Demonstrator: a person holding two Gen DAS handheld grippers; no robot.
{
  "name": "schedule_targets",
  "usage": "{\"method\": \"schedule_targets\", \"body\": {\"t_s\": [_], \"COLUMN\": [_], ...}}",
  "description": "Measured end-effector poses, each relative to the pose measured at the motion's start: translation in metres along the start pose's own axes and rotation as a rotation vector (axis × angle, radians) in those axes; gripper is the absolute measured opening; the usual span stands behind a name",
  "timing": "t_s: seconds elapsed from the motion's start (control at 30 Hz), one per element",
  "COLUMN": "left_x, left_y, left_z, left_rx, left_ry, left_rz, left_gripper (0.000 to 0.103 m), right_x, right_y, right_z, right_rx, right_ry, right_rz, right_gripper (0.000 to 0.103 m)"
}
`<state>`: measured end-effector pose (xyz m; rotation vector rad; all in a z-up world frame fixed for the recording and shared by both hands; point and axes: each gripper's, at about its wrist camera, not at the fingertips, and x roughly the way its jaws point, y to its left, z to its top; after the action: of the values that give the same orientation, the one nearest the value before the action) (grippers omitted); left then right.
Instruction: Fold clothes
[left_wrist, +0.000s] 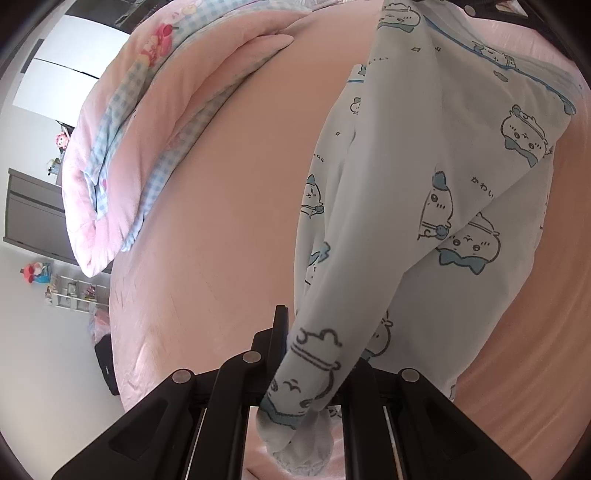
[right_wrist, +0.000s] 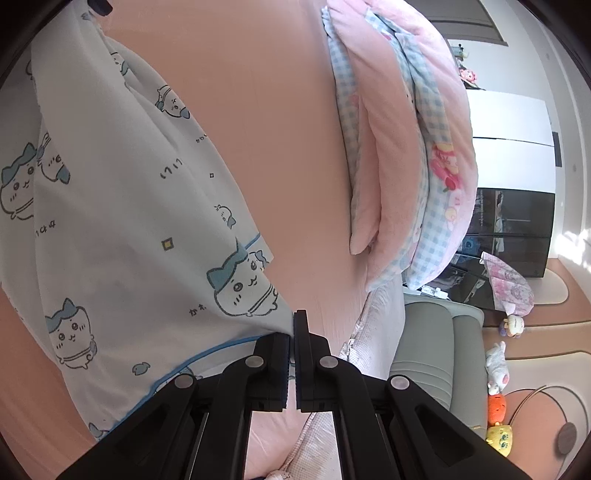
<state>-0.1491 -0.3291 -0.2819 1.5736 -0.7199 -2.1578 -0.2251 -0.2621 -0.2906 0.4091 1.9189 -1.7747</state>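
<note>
A white pyjama garment (left_wrist: 424, 184) printed with blue cartoon animals hangs stretched above a pink bed sheet (left_wrist: 229, 203). My left gripper (left_wrist: 295, 347) is shut on its bunched sleeve end, whose frilled cuff (left_wrist: 303, 443) hangs below the fingers. In the right wrist view the same garment (right_wrist: 122, 221) spreads to the left, with a blue piped edge. My right gripper (right_wrist: 293, 332) is shut on a corner of it. The other gripper shows as a black tip at the top edge of each view.
A folded pink and blue-check quilt (left_wrist: 122, 155) lies on the bed, also in the right wrist view (right_wrist: 406, 147). A grey chair (right_wrist: 436, 347), dark cabinet (right_wrist: 513, 229) and soft toys (right_wrist: 498, 424) stand beside the bed. A wall shelf (left_wrist: 70, 291) shows at left.
</note>
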Motion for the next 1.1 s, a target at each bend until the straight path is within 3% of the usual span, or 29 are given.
{"method": "schedule_targets", "body": {"t_s": [0.37, 0.57, 0.63, 0.67, 0.7, 0.73, 0.77, 0.8, 0.87, 0.93, 1.1], "left_x": [0.010, 0.021, 0.024, 0.023, 0.022, 0.019, 0.016, 0.012, 0.006, 0.006, -0.001], "left_y": [0.015, 0.032, 0.041, 0.045, 0.050, 0.056, 0.062, 0.069, 0.082, 0.095, 0.109], "left_z": [-0.001, -0.002, -0.004, -0.006, -0.007, -0.009, -0.012, -0.014, -0.019, -0.023, -0.041], "left_rx": [-0.153, -0.298, -0.356, -0.384, -0.411, -0.443, -0.481, -0.521, -0.596, -0.666, -0.795], "left_ry": [0.059, 0.139, 0.156, 0.150, 0.142, 0.131, 0.116, 0.094, 0.051, 0.058, 0.056], "left_rz": [-0.136, -0.278, -0.303, -0.308, -0.315, -0.325, -0.337, -0.354, -0.415, -0.453, -0.494], "left_gripper": [0.008, 0.011, 0.022, 0.036, 0.058, 0.069, 0.084, 0.085, 0.086, 0.086, 0.086], "right_x": [0.026, 0.035, 0.036, 0.039, 0.043, 0.047, 0.051, 0.054, 0.058, 0.058, 0.061], "right_y": [-0.004, -0.007, -0.010, -0.011, -0.013, -0.015, -0.018, -0.023, -0.039, -0.060, -0.105], "right_z": [0.015, 0.020, 0.021, 0.022, 0.022, 0.023, 0.023, 0.022, 0.019, 0.014, -0.008], "right_rx": [0.055, 0.099, 0.108, 0.114, 0.120, 0.125, 0.142, 0.176, 0.277, 0.414, 0.725], "right_ry": [0.034, 0.053, 0.061, 0.071, 0.093, 0.115, 0.134, 0.150, 0.148, 0.107, 0.096], "right_rz": [0.091, 0.129, 0.141, 0.149, 0.159, 0.169, 0.185, 0.211, 0.288, 0.387, 0.588], "right_gripper": [0.000, 0.000, 0.000, 0.000, 0.000, 0.001, 0.011, 0.021, 0.067, 0.077, 0.077]}}
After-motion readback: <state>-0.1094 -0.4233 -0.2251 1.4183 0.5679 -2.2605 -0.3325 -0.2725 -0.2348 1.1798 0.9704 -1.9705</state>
